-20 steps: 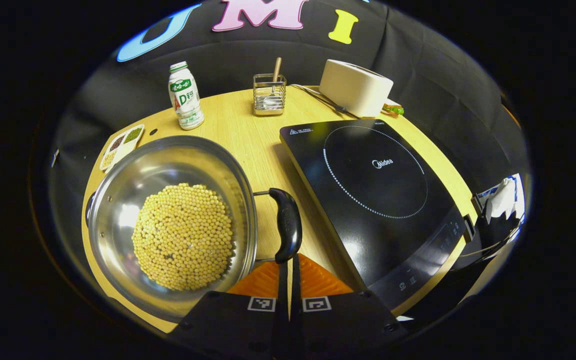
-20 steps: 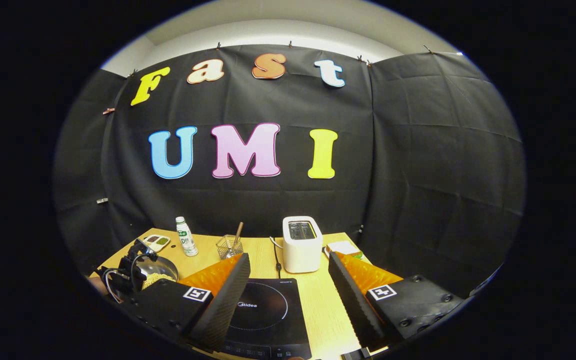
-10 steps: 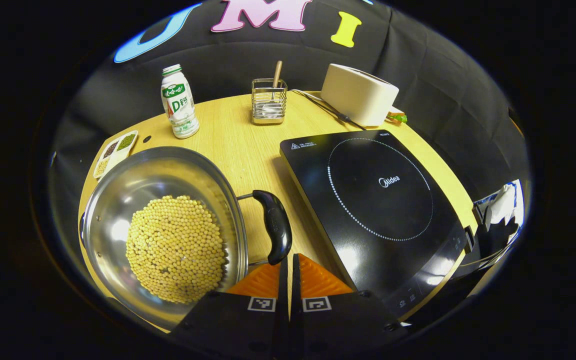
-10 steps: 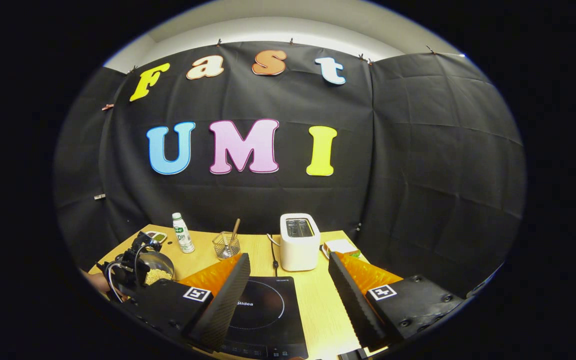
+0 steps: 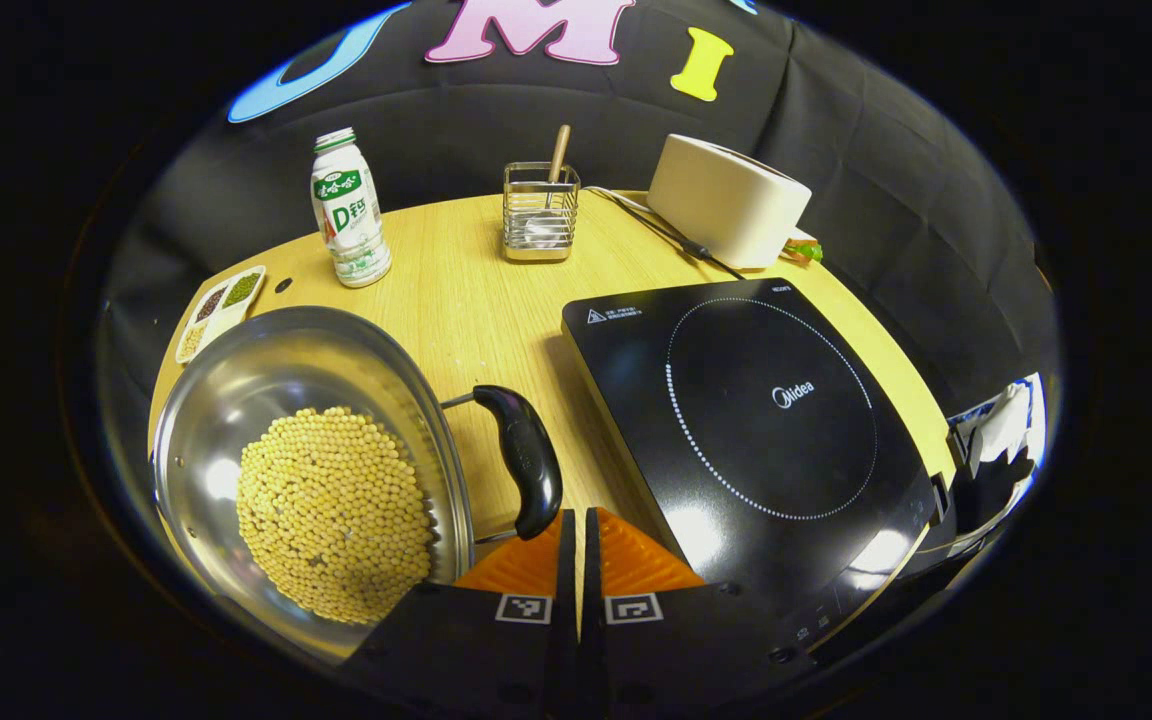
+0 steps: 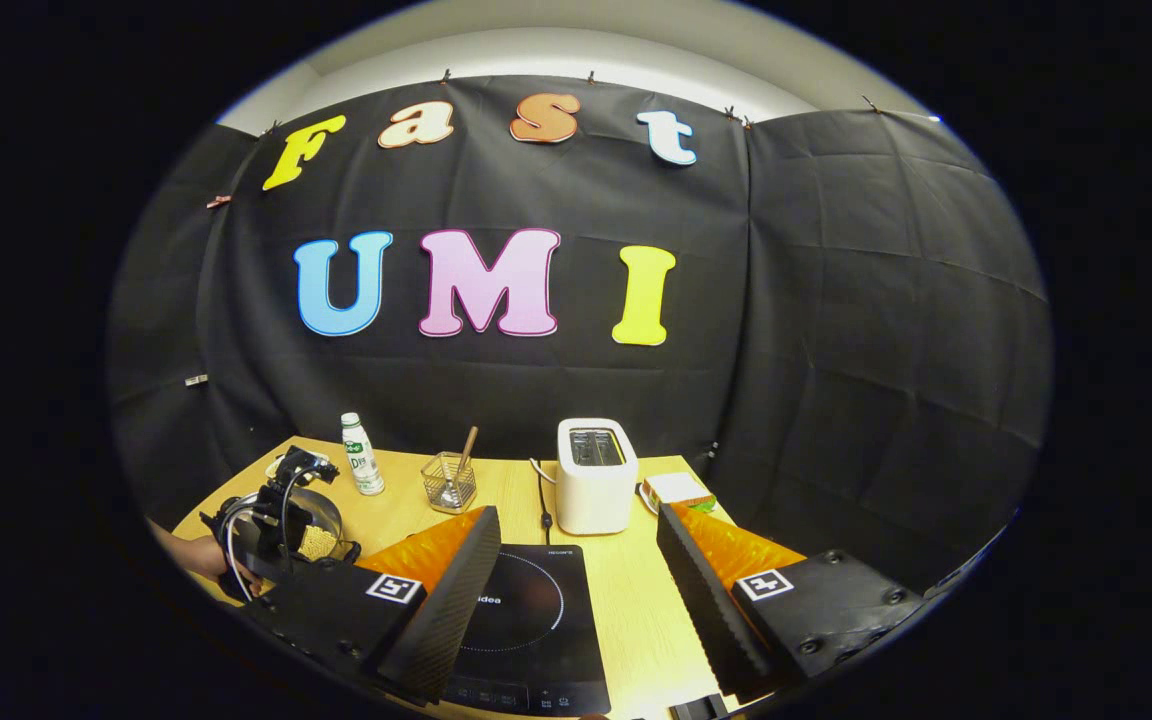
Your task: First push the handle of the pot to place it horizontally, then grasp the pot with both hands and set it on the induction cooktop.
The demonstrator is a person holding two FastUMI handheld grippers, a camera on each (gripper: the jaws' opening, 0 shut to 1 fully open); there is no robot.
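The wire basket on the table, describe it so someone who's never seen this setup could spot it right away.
Start at the black induction cooktop, then look past its far left corner toward the black cloth wall. The wire basket stands there between the white bottle and the white toaster; it alone is see-through metal mesh, with a wooden handle sticking up.

Silver pot [image 5: 236,380], black handle [image 5: 526,460], yellow beans [image 5: 331,510].

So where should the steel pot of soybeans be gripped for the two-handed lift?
On the steel pot of soybeans, grip the black loop handle facing the black induction cooktop, coming in from that side. It juts clear of the rim, roughly level. The opposite handle is barely visible, probably the other grip.
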